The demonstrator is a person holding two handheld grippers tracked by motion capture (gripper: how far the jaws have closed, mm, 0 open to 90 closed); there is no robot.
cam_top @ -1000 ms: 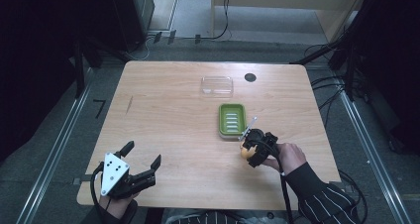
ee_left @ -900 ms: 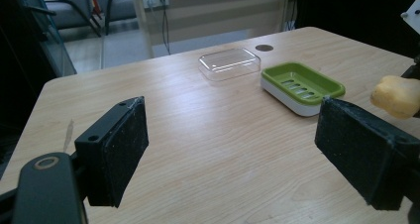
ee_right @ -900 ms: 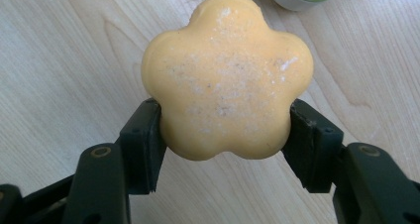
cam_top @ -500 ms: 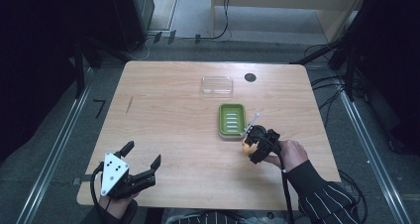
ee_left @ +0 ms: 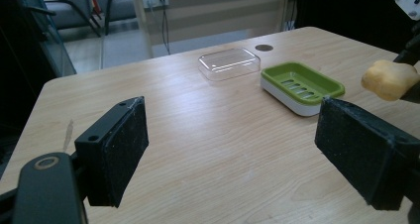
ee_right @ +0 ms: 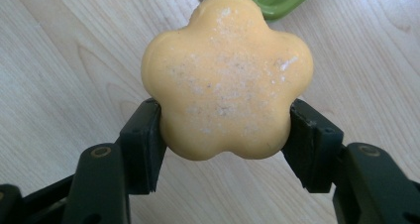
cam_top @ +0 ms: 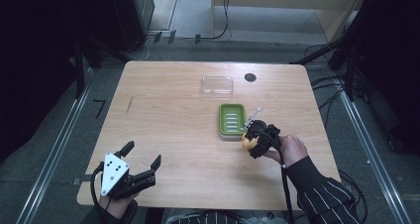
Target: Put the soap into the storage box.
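A yellow flower-shaped soap (ee_right: 227,80) is clamped between both pads of my right gripper (ee_right: 225,135), held above the wooden table. In the high view the right gripper (cam_top: 251,140) hovers just right of and below the green soap dish (cam_top: 232,120), with the soap (cam_top: 246,142) at its tip. My left gripper (cam_top: 142,157) rests near the table's front left edge, jaws wide apart with nothing between them. In the left gripper view its fingers (ee_left: 116,149) frame the dish (ee_left: 302,86) and the soap (ee_left: 390,79) at the right edge.
A clear plastic lid (cam_top: 217,85) lies behind the dish, near a dark round hole (cam_top: 250,77) in the wooden table (cam_top: 163,110). Dark floor, cables and metal rails surround the table.
The right gripper with the soap has shifted slightly toward the green dish. The left gripper has not moved.
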